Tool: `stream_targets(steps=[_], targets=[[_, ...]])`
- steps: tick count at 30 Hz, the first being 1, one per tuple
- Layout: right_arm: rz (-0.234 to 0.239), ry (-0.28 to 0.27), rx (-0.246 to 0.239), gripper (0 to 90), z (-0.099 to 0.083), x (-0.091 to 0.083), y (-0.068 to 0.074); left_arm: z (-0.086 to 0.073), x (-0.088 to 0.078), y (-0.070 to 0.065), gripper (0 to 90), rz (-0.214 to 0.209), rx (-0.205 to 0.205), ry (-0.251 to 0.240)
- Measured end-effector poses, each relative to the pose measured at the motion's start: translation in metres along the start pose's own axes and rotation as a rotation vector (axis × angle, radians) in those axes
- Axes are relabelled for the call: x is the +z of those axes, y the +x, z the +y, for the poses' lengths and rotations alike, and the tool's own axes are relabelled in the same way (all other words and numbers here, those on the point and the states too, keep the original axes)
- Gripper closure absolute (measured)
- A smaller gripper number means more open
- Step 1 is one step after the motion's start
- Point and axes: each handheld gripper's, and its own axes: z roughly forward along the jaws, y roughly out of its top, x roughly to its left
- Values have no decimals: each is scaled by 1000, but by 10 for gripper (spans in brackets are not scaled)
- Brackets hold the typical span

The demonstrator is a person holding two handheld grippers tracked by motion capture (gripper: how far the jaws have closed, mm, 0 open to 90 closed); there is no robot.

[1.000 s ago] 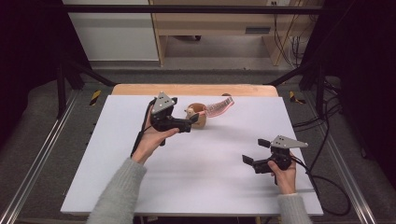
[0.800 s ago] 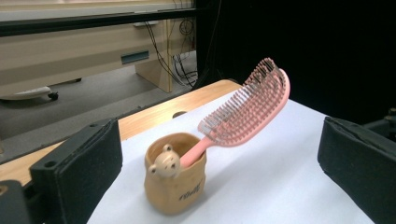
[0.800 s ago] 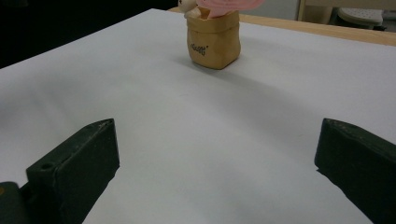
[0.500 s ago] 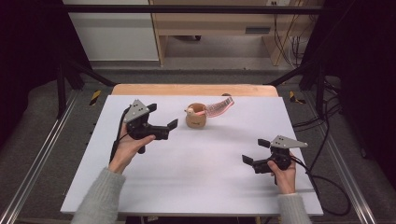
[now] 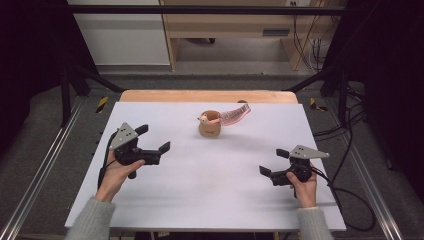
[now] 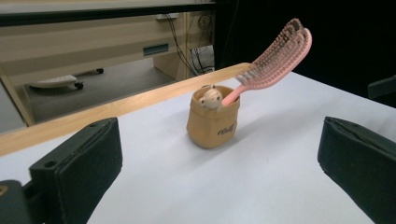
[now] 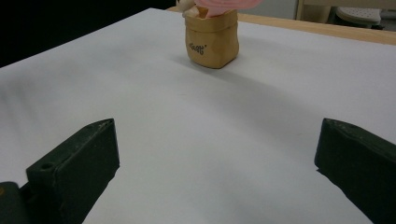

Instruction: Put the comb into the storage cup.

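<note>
Tan and soft-sided, a small pouch-shaped holder [image 5: 210, 128] is standing upright on the white table [image 5: 210, 200], near the far wooden edge [image 5: 200, 95]. It is sitting ahead of both tongs and between them, well apart from each. A pink hairbrush [image 5: 233, 116] is leaning out of its mouth, handle down inside, bristled head angling up and away toward the right gripper's side — in the left gripper view the head [image 6: 280, 51] is rising well above the rim. A little pale figure [image 6: 209, 97] is peeking out of the holder beside the brush handle, touching the rim.

The left gripper [image 5: 152, 139] is being held just over the table at the person's left, its jaws spread wide and holding nothing; its own view is looking straight at the holder [image 6: 213, 123] between the two black pads. The left hand [image 5: 116, 172] is wrapping the handle from below.

The right gripper [image 5: 271, 162] is sitting low at the person's right, jaws likewise gaping wide and empty — bare white table is showing between them in the right gripper view, with the holder [image 7: 211, 41] farther off, ahead and a little to the left. The right hand [image 5: 302, 186] is gripping it from behind, a cable [image 5: 350, 195] trailing off to the side.
</note>
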Motion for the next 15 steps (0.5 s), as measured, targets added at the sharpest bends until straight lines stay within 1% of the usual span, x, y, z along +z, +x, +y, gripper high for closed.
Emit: stream_targets(steps=[7, 12, 15], targets=[[-2, -2, 3, 4, 0, 0, 0, -24, -13, 6, 0, 13, -14, 10], [2, -1, 6, 4, -1, 0, 0, -39, -18, 11, 0, 22, -26, 27], [5, 0, 5, 5, -1, 0, 0, -48, -21, 13, 0, 33, -25, 36]])
